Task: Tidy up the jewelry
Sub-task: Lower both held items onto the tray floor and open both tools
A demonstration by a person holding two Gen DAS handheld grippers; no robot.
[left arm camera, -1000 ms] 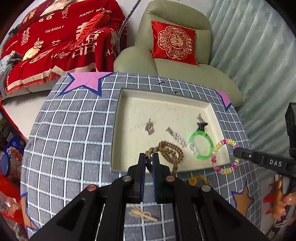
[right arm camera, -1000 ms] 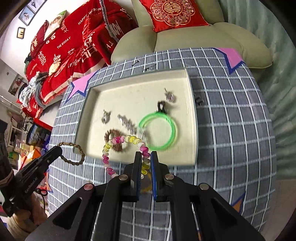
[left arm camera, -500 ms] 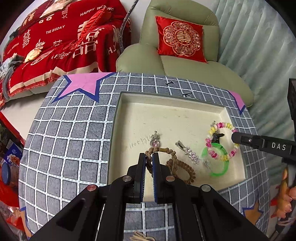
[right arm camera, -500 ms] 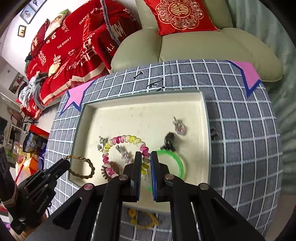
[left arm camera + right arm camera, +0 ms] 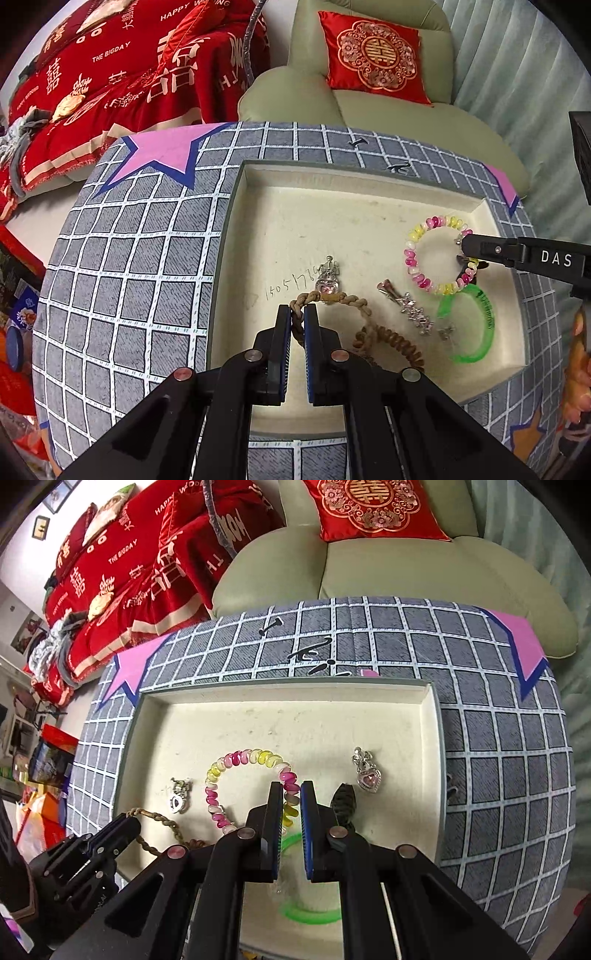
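Observation:
A cream tray sits on the grey checked table. My left gripper is shut on a brown braided bracelet and holds it over the tray's near left part. My right gripper is shut on a pink, yellow and white beaded bracelet, held over the tray; it also shows in the left wrist view. In the tray lie a green bangle, a silver hair clip, a brown bead bracelet and a pink heart pendant.
The tray has raised grey walls on all sides. A green sofa with a red cushion stands behind the table. Small black hairpins lie on the cloth behind the tray. A red blanket covers the couch at the left.
Both grippers have moved forward over the tray with their bracelets. The beaded bracelet went from the tray's near right edge to above its right part.

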